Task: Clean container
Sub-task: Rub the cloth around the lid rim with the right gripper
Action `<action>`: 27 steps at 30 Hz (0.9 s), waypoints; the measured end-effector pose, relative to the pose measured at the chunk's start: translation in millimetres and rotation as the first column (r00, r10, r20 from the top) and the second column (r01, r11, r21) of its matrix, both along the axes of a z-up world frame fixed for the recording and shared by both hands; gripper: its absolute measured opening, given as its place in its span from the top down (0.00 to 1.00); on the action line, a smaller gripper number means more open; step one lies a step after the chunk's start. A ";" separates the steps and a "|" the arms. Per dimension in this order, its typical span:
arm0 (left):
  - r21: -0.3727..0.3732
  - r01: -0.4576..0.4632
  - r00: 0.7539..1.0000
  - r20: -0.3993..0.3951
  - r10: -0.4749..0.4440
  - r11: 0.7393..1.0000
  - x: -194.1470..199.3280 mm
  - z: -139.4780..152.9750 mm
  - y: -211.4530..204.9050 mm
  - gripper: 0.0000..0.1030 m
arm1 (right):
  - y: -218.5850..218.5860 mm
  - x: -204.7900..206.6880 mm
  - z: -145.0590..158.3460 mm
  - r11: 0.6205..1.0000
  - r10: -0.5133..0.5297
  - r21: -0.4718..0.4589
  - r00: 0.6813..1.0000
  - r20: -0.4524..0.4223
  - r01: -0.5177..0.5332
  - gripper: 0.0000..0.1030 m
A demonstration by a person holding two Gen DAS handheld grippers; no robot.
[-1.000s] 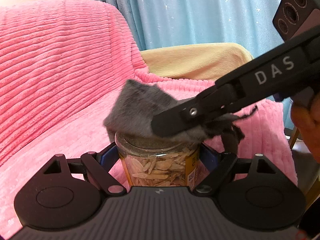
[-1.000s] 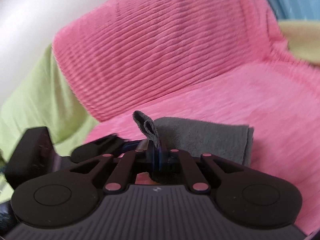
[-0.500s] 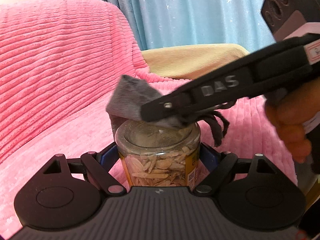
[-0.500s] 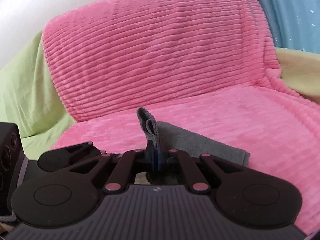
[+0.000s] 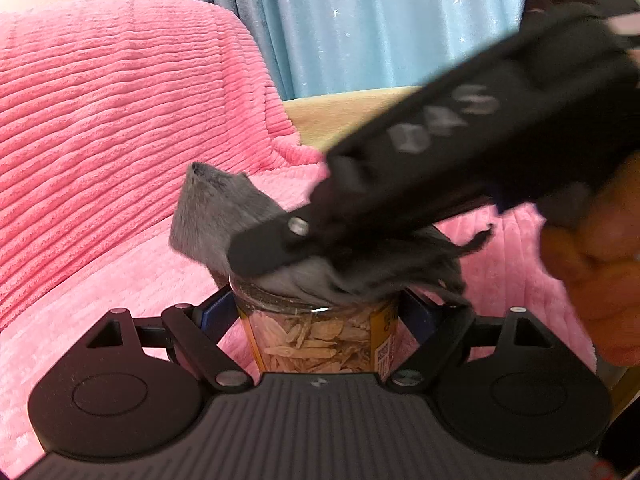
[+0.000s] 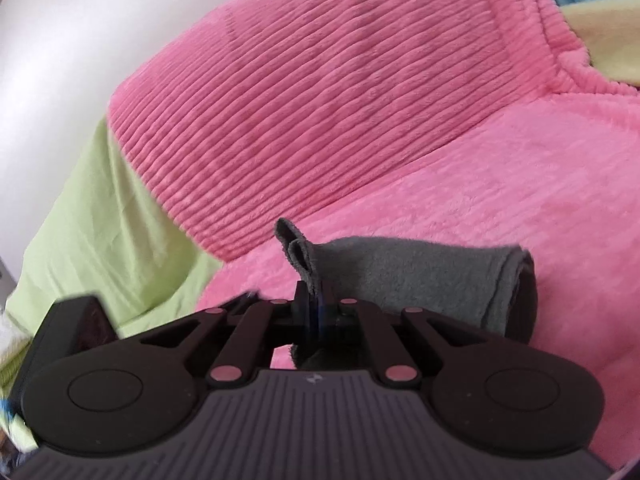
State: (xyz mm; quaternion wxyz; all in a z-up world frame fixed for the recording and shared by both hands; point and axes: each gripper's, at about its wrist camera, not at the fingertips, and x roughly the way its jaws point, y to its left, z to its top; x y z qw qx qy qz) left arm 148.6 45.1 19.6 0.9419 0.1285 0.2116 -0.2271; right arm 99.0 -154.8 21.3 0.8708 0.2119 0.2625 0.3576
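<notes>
Left gripper (image 5: 320, 312) is clamped on a clear jar (image 5: 320, 336) w/ a yellow label, holding it upright above the pink blanket (image 5: 100, 140) — pale seed-like bits fill the jar. Right gripper (image 6: 316, 304) is pinched tight on a grey cloth (image 6: 400, 276); in the left wrist view that cloth (image 5: 224, 216) sits pressed on the jar's top, covering the lid, frayed edge hanging off the jar's right side. A hand (image 5: 592, 264) grips the right tool's handle, right of the jar. Blue star-print curtain (image 5: 380, 20) & a beige cushion (image 5: 332, 116) lie behind the jar. Green sheet (image 6: 100, 232) beside the blanket, left of the jar.
</notes>
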 end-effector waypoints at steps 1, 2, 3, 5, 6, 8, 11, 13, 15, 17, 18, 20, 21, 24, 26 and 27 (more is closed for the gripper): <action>0.000 0.000 1.000 0.000 0.000 1.000 6.2 0.0 2.4 0.18 | 0.1 3.2 2.0 1.000 -0.020 -0.020 1.000 0.017 0.020 0.99; -0.002 0.000 1.000 0.000 0.000 1.000 11.5 -0.1 4.6 0.18 | -0.7 4.3 2.6 0.998 -0.040 -0.038 0.999 0.033 0.042 0.99; -0.004 0.001 1.000 -0.002 -0.001 1.000 16.3 -0.1 6.9 0.18 | -1.5 5.4 3.2 0.996 -0.060 -0.055 0.997 0.049 0.063 0.99; -0.005 0.002 1.000 -0.002 -0.002 1.000 11.6 -2.6 2.4 0.18 | -4.7 5.9 4.3 0.993 -0.081 -0.081 0.995 0.066 0.086 0.99; -0.006 0.003 1.000 -0.002 -0.003 1.000 13.7 -3.0 2.1 0.18 | -7.1 4.7 4.5 0.991 -0.086 -0.096 0.994 0.075 0.093 0.99; -0.006 0.004 1.000 -0.003 -0.004 1.000 21.3 -3.3 2.1 0.18 | -13.5 -0.4 3.8 0.988 -0.087 -0.116 0.993 0.084 0.097 0.99; -0.005 0.009 1.000 -0.003 -0.009 1.000 2.6 -3.7 -6.6 0.18 | -21.3 -6.7 4.0 0.989 -0.066 -0.125 0.995 0.068 0.075 0.99; -0.005 0.013 1.000 -0.002 -0.013 1.000 -21.4 -3.5 -14.0 0.18 | -27.2 -10.4 3.5 0.994 -0.042 -0.100 0.998 0.038 0.045 0.98; -0.005 0.013 1.000 -0.003 -0.013 1.000 -25.4 -3.1 -15.2 0.18 | -31.0 -15.7 1.3 0.999 0.007 -0.041 1.000 0.005 -0.007 0.98; 0.001 0.014 1.000 0.000 -0.014 1.000 -37.5 -3.0 -18.6 0.18 | -25.7 -19.1 -1.7 0.998 0.056 -0.004 0.998 -0.005 -0.056 0.98; 0.005 0.015 1.000 0.001 -0.015 1.000 -37.4 -3.2 -19.0 0.18 | -20.4 -20.1 -2.5 0.998 0.068 0.002 0.998 -0.002 -0.068 0.97; 0.006 0.015 1.000 0.001 -0.015 1.000 -43.5 -3.2 -20.5 0.18 | -9.4 -20.6 -1.9 0.998 0.067 -0.010 0.998 0.014 -0.067 0.97; 0.005 0.016 1.000 0.001 -0.016 1.000 -48.0 -3.0 -21.6 0.18 | -5.3 -18.0 -1.6 0.998 0.063 -0.018 0.998 0.020 -0.063 0.98; 0.004 0.016 1.000 0.002 -0.016 1.000 -61.5 -2.7 -24.6 0.18 | 2.6 -6.3 -3.1 0.999 0.027 -0.034 0.999 0.037 -0.026 0.98; 0.003 0.017 1.000 0.002 -0.017 1.000 -70.5 -2.5 -26.7 0.18 | 5.1 -0.3 -2.9 0.998 -0.016 -0.067 0.998 0.065 0.020 0.99; 0.003 0.017 1.000 0.002 -0.017 1.000 -75.0 -2.4 -27.7 0.18 | 4.5 0.9 -2.0 0.995 -0.036 -0.086 0.996 0.081 0.043 0.99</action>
